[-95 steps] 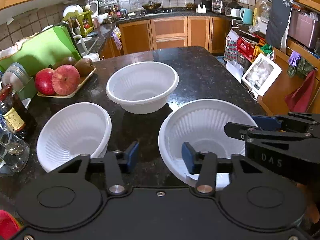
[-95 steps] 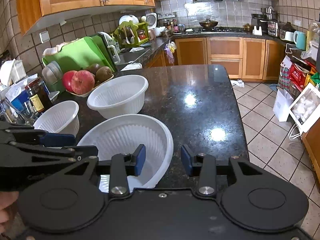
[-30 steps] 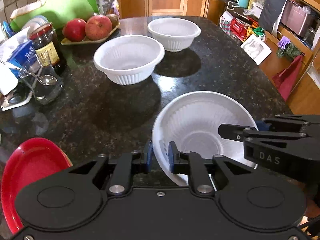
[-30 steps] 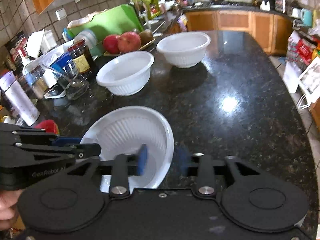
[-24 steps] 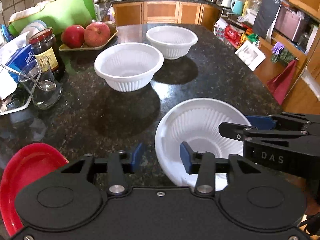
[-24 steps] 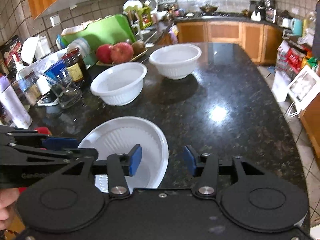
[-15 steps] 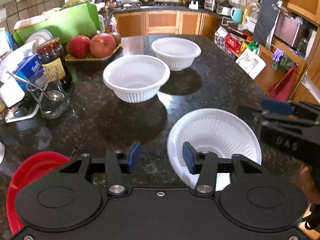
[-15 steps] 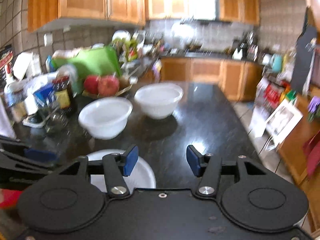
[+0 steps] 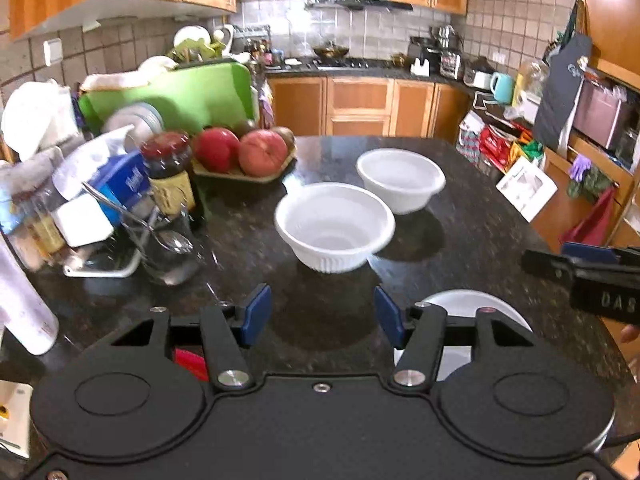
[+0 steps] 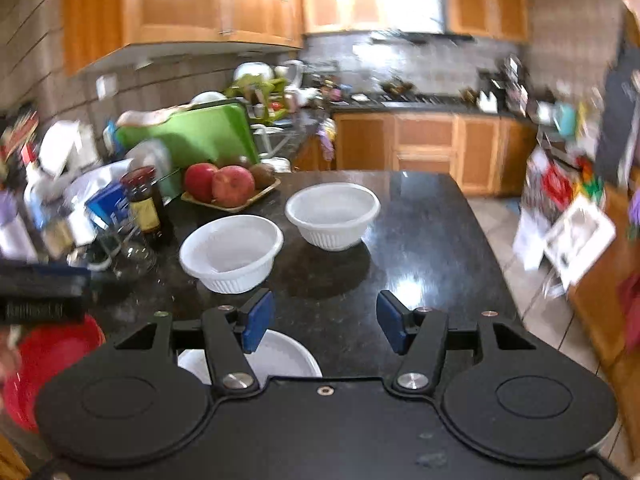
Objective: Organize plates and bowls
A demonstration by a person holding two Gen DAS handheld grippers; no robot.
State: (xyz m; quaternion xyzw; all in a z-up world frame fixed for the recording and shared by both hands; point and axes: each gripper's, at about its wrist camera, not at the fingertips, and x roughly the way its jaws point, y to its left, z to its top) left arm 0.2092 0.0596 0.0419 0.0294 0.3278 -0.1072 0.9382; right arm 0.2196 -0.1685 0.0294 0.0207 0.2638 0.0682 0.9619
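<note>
Two white ribbed bowls stand on the black granite counter (image 9: 472, 240): a nearer bowl (image 9: 334, 225) (image 10: 231, 252) and a farther bowl (image 9: 401, 174) (image 10: 333, 214). A third white bowl (image 9: 472, 308) (image 10: 280, 354) rests at the near edge, half hidden behind the gripper bodies. A red plate (image 10: 44, 356) (image 9: 191, 362) lies at the near left. My left gripper (image 9: 320, 314) hangs above the counter, its jaws opening with nothing between them. My right gripper (image 10: 322, 322) is likewise opening and empty, just right of the near bowl. The right gripper's finger (image 9: 580, 268) shows at the left view's right edge.
A tray of apples (image 9: 244, 152), a dark jar (image 9: 168, 172), a glass with a spoon (image 9: 168, 248), a white bottle (image 9: 20, 300) and boxes crowd the counter's left side. A green cutting board (image 9: 192, 96) stands behind. The floor drops off right of the counter (image 10: 532, 320).
Both grippers let go of the near white bowl's rim, opened wide and rose, tilting up so the bowl slid low behind them. The two far bowls stayed put.
</note>
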